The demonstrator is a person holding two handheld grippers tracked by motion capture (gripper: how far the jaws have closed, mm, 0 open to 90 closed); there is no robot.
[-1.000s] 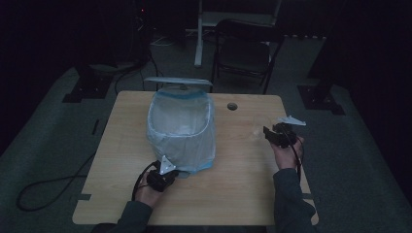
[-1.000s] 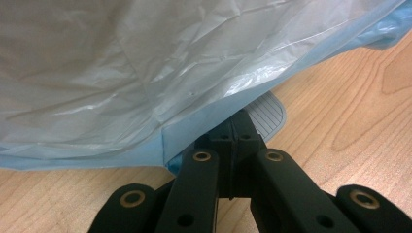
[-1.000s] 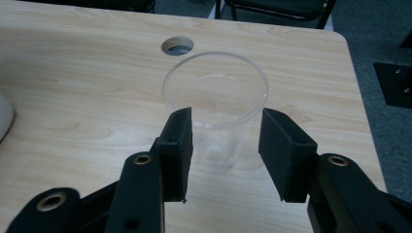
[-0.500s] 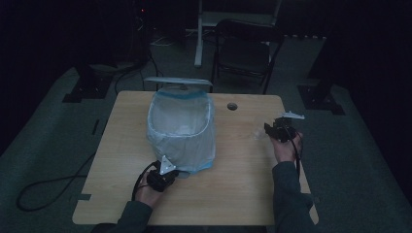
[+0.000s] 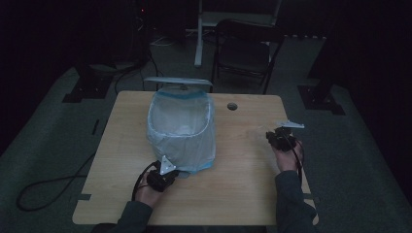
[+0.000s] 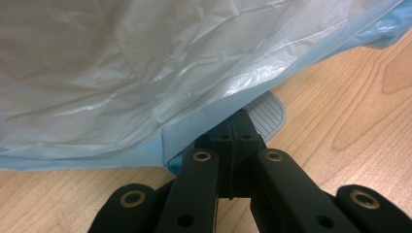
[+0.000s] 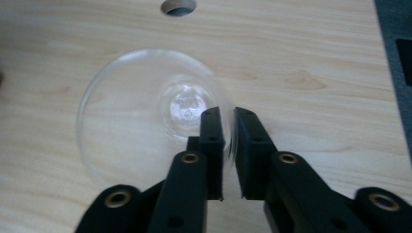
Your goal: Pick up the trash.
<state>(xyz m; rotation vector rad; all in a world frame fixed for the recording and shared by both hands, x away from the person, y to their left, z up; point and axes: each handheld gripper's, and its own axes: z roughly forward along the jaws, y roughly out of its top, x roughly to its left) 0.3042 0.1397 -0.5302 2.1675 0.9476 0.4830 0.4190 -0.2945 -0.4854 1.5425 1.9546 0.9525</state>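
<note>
A dim lab or studio — stand bases (image 5: 322, 99), floor cables (image 5: 46, 187), folding chair (image 5: 245, 51) around a wooden table (image 5: 243, 170).

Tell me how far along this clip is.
Done: the bin is lined with its plastic bag. In hand: the left tool pinches the bag's hem; the right tool grips a clear glass bowl by its rim. Left, likely: the bowl's destination, unclear.
</note>
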